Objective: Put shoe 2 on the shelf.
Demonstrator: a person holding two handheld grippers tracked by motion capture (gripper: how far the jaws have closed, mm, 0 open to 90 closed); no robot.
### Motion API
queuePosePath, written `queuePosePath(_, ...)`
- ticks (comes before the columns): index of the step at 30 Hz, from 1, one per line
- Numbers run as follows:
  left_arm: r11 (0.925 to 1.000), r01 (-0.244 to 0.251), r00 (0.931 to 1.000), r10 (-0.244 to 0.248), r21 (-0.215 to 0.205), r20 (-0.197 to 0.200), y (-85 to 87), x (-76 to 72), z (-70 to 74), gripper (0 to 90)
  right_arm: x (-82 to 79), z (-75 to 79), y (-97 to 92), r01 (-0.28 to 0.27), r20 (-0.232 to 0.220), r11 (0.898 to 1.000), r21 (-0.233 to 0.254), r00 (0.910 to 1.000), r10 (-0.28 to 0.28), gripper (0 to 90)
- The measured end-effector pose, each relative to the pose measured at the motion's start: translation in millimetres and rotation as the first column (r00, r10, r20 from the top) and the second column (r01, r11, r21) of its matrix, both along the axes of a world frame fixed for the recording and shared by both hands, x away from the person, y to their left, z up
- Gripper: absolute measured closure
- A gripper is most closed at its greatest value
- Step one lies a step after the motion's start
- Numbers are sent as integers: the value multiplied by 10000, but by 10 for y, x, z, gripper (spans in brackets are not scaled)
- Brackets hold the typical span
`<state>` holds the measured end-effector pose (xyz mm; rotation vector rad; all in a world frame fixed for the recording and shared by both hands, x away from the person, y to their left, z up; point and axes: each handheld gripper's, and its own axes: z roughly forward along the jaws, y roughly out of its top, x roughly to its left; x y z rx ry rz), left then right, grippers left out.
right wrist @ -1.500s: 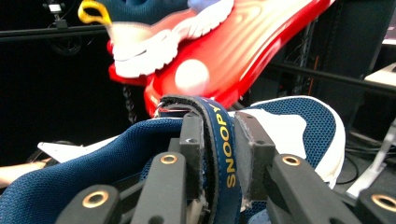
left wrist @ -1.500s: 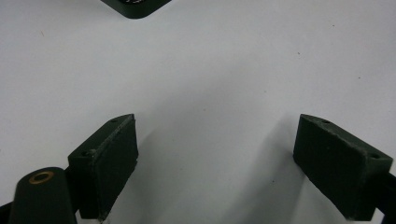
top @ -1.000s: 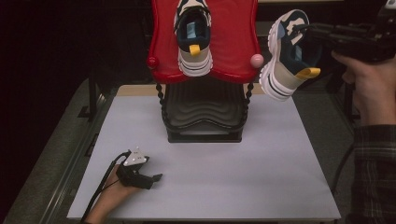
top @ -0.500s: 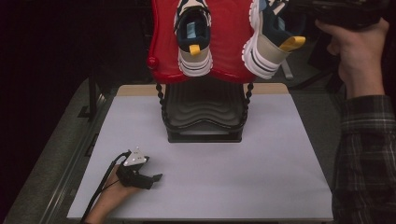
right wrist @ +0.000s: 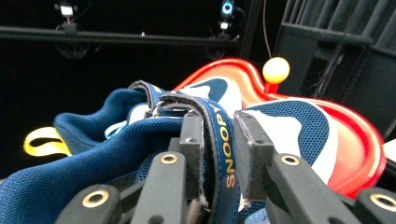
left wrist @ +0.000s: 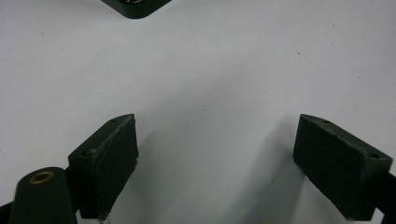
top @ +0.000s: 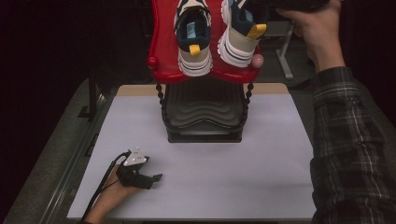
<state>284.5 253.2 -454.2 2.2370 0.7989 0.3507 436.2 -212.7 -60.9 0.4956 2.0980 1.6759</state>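
Note:
A navy, white and beige sneaker (top: pixel 194 42) rests heel-down on the red tray (top: pixel 163 46) of a shoe stand. Its twin (top: pixel 240 32) hangs right beside it over the tray's right half, sole toward the camera. My right gripper (right wrist: pixel 218 140) is shut on this second sneaker's blue "SNOOPY" strap (right wrist: pixel 223 154); in the high view that gripper (top: pixel 271 5) sits at the top edge with the hand behind it. My left gripper (top: pixel 156 177) lies low at the table's front left, open, with bare white tabletop between its pads (left wrist: pixel 112 158).
The red tray stands on a black ribbed base (top: pixel 203 112) at the back middle of the white table (top: pixel 224 182). A pale ball (top: pixel 257 59) tops the tray's right corner and a red one (top: pixel 152 63) its left. Dark floor surrounds the table.
The right hand has carried the held sneaker leftward and upward, from beside the stand's right edge to over the tray next to the other sneaker. The left gripper has not moved.

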Motion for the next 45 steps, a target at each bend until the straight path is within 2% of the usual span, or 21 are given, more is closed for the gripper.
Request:
queuePosePath(5,10000,-8,10000,8,-16,-7,0,0,0,130,114,-49,175,-100,-36,9977,-672,9999,97,739)
queuePosePath(9,10000,-8,10000,8,-19,-7,0,0,-1,129,143,-61,267,-105,52,9940,-1093,9999,112,738)
queuePosePath(16,10000,-4,10000,4,-8,-11,0,1,0,129,147,-90,308,-345,29,9903,-1349,9994,352,730)
queuePosePath(19,10000,5,10000,-5,5,-16,1,1,1,130,146,-93,329,-327,42,9904,-1345,9994,336,726)
queuePosePath(25,10000,17,10000,-17,18,-20,2,2,1,129,177,-115,399,-348,-232,9927,-1152,9992,323,692)
queuePosePath(28,10000,19,10000,-19,23,-15,2,1,1,129,175,-115,388,10,-368,9944,-1053,9993,-49,552)
queuePosePath(30,10000,21,10000,-21,25,-12,1,1,2,129,153,-112,347,154,-496,9950,-987,9986,-204,466)
queuePosePath(32,10000,21,10000,-21,23,-17,2,1,1,130,130,-123,296,-10,-629,9982,-593,9980,-27,435)
queuePosePath(39,10000,23,10000,-23,26,-5,2,1,1,129,-9,-208,84,179,-799,9996,-228,9966,-196,372)
queuePosePath(45,10000,2,10000,-2,-6,40,-1,1,-2,129,-197,-288,-144,539,-931,9985,-39,9942,-540,318)
